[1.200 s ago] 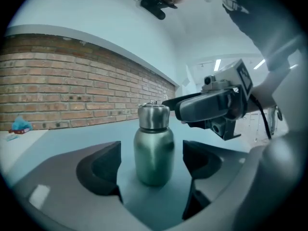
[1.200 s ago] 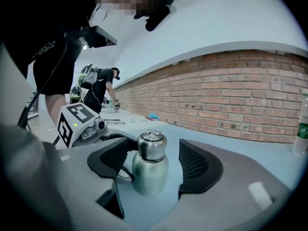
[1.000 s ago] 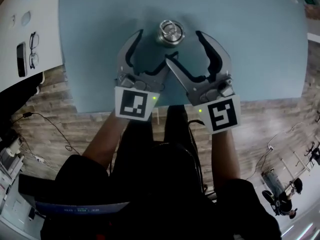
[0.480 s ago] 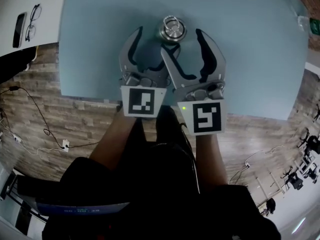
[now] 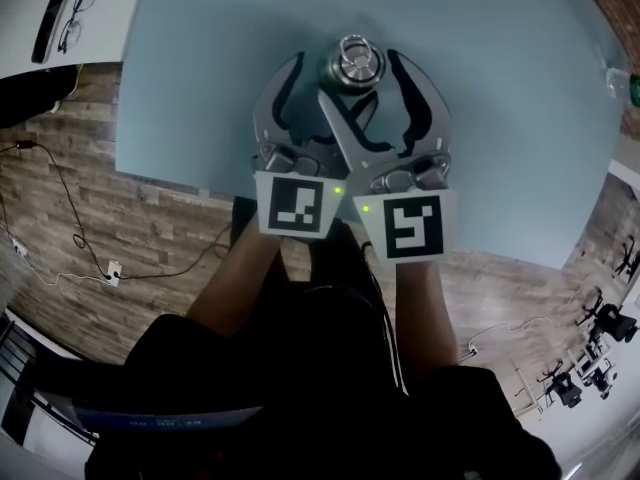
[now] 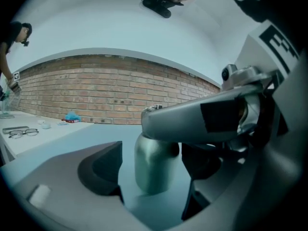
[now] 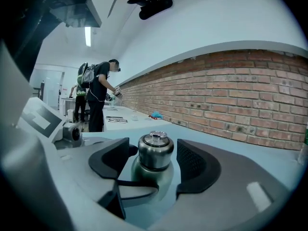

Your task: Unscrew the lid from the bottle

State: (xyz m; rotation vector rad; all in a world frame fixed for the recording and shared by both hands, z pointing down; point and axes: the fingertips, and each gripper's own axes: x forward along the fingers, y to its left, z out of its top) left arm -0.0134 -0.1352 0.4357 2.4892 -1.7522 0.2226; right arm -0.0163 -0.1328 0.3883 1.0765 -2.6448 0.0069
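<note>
A steel bottle (image 5: 355, 66) with a steel screw lid (image 7: 155, 149) stands upright on the light blue table (image 5: 500, 88). My left gripper (image 5: 330, 84) is open around the bottle's body (image 6: 151, 165), with a gap at each pad. My right gripper (image 5: 357, 76) sits higher, and its jaws flank the lid with small gaps on both sides, open. The right gripper's left jaw crosses over the left gripper's right jaw in front of the bottle. That jaw hides the lid in the left gripper view.
Glasses (image 5: 72, 13) and a phone (image 5: 50, 15) lie on a white table at the far left. The blue table's near edge (image 5: 200, 173) runs just behind the marker cubes. A brick wall (image 7: 231, 95) lies beyond, and people (image 7: 98, 95) stand at distant tables.
Both grippers have moved forward and closer together, so the bottle now stands between their jaws instead of ahead of the tips. The right jaws have narrowed slightly.
</note>
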